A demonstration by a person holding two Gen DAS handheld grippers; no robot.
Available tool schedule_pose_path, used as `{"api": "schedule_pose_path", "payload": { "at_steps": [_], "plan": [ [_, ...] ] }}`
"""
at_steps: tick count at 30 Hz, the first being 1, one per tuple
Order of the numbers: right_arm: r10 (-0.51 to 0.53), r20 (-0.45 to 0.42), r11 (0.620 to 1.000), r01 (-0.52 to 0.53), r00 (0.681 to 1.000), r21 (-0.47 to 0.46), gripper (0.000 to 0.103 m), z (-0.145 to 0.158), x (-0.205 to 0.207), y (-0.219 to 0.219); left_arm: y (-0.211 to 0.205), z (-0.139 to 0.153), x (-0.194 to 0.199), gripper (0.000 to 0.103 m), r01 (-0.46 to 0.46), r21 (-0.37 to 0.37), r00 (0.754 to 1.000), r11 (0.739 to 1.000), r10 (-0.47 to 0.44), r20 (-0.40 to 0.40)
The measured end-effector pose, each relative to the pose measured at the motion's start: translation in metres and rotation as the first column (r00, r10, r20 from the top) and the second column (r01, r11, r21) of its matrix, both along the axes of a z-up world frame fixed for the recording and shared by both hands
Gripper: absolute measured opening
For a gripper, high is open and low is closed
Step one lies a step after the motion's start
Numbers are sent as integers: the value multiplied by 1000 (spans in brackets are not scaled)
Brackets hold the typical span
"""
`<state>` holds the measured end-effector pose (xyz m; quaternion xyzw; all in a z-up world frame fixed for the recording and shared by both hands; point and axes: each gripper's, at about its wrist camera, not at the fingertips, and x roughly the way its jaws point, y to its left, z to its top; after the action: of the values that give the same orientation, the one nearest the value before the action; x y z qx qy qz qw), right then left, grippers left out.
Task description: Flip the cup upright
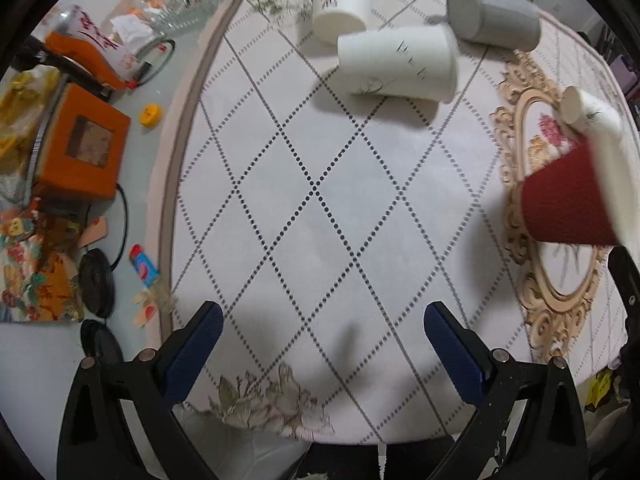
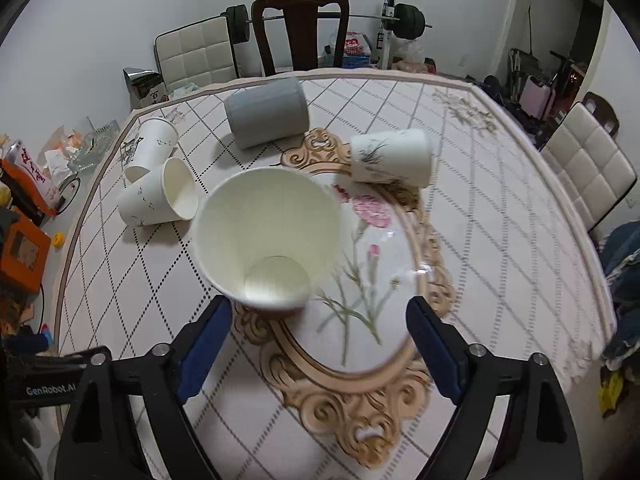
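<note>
A red paper cup (image 1: 568, 204) stands upright on the ornate oval of the tablecloth; in the right wrist view I look into its white inside (image 2: 268, 236). My right gripper (image 2: 320, 318) is open, with the cup just ahead of its left finger and free of both. My left gripper (image 1: 320, 320) is open and empty over bare cloth. Three white paper cups (image 2: 160, 194) (image 2: 150, 148) (image 2: 394, 158) and a grey cup (image 2: 266, 114) lie on their sides farther back. They also show in the left wrist view (image 1: 396, 64) (image 1: 342, 4) (image 1: 592, 114) (image 1: 492, 14).
The round table (image 2: 500, 220) carries a diamond-pattern cloth. To the left lie an orange box (image 1: 84, 144), cables, packets and a glass dish (image 1: 192, 0). A dark wooden chair (image 2: 300, 28) stands behind the table and a padded chair (image 2: 588, 172) at the right.
</note>
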<state>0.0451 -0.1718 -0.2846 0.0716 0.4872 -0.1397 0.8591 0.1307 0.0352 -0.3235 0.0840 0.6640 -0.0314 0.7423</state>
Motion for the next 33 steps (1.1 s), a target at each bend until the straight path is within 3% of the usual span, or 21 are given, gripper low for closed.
{"api": "schedule_pose_path", "payload": {
  "at_steps": [3, 9, 13, 20, 24, 33],
  "plan": [
    [-2, -12, 1000, 1, 1000, -31, 102, 23, -14, -3, -6, 34, -16, 103, -8, -15, 999, 1000, 8, 40],
    [47, 5, 996, -46, 999, -80, 103, 86, -51, -5, -9, 95, -44, 103, -20, -23, 985, 1000, 24, 171],
    [75, 37, 993, -72, 996, -90, 103, 133, -80, -6, -14, 150, -74, 103, -16, -54, 964, 998, 29, 266],
    [86, 97, 994, -78, 992, -81, 103, 205, -126, -12, -20, 218, -123, 103, -3, -74, 919, 997, 31, 392],
    [98, 131, 991, -85, 986, -101, 103, 238, -152, -11, -18, 244, -145, 103, -2, -88, 897, 996, 41, 439],
    [124, 192, 989, -105, 974, -108, 103, 282, -190, -7, -14, 279, -177, 103, -6, -115, 864, 993, 63, 500]
  ]
}}
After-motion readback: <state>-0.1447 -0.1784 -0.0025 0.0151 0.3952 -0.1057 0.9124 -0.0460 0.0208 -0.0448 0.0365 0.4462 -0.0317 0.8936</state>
